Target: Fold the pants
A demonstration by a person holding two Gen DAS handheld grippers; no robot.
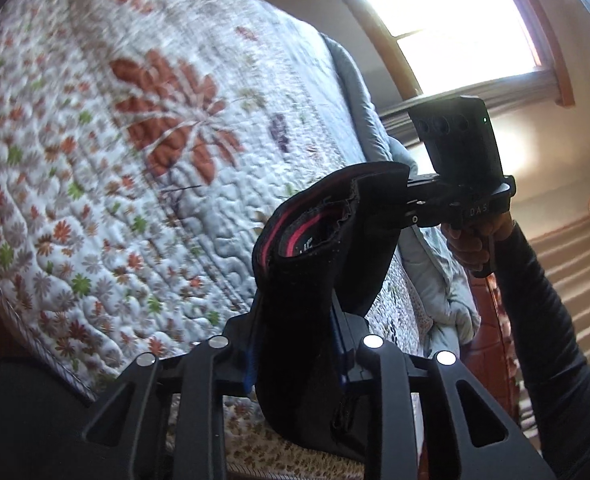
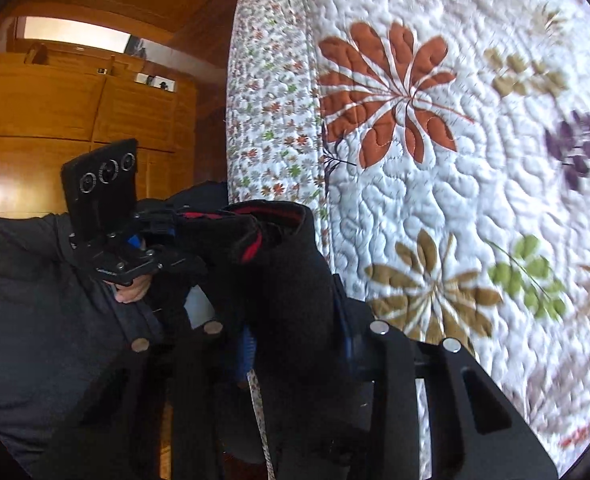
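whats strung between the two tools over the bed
The black pants, their red-striped waistband stretched from the left tool to the right tool; both clamp it, above the floral quilt. Left wrist view shows it best.

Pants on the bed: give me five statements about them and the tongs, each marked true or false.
1. The pants are black with a red stripe inside the waistband. True.
2. Only the left tongs hold the pants. False: the right tongs clamp them too.
3. The pants lie flat on the quilt. False: they hang lifted above it.
4. The quilt bears a floral print. True.
5. The window is dark. False: daylight comes through it.
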